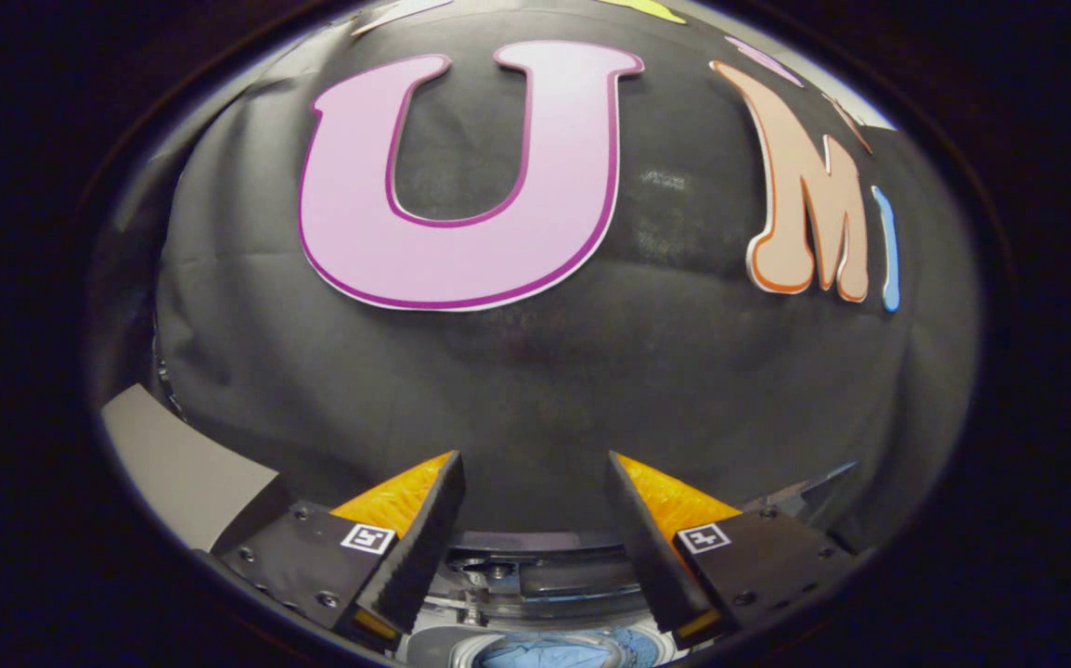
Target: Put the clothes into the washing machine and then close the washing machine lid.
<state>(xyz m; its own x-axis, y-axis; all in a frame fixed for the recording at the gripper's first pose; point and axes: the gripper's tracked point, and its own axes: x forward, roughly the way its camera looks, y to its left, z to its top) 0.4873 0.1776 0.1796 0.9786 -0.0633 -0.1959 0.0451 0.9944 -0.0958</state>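
My tongs (pixel 535 492) stood apart, gripping nothing | below and between their fingers lay soft, crumpled blue clothes (pixel 549 652) inside the washing machine (pixel 545 571), its round dark rim curving across just ahead | lid not made out | beyond hung the booth's matte black cloth wall (pixel 545 371)

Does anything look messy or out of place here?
Nothing stands out. The gripper has its fingers open and empty, facing the black wall, with blue clothes low between them, seemingly in the washing machine.
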